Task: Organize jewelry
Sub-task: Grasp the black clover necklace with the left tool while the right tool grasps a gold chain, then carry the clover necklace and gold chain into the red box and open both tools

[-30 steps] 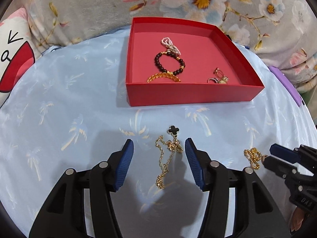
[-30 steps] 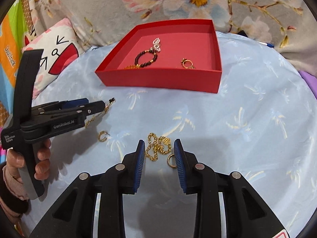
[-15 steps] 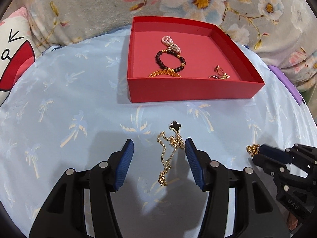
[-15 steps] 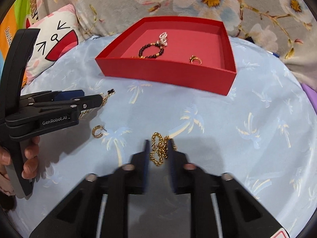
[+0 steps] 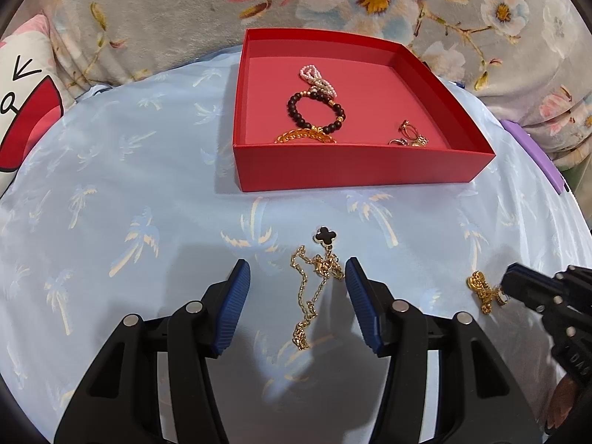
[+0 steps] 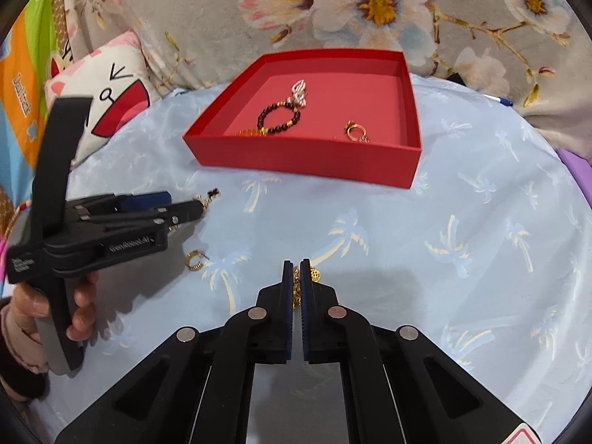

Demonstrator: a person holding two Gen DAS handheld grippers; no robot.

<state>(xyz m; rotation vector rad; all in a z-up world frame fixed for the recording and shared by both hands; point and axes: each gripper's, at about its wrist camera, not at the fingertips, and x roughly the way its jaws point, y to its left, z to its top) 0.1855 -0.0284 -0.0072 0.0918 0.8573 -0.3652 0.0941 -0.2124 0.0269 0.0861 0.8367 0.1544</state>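
The right gripper (image 6: 296, 264) is clamping its jaws, just closed, on a small gold chain (image 5: 483, 290) lying on the blue cloth (image 6: 462, 259) in front of the red box (image 5: 355, 170), while the left gripper (image 5: 296, 277) is hovering with jaws spread apart around, but not touching, a gold necklace with a black clover pendant (image 5: 314, 281). The box is already holding several bracelets and some rings, so the job looks partly done. Left outside the box are the 2 chains and a gold hoop earring (image 6: 195, 260).
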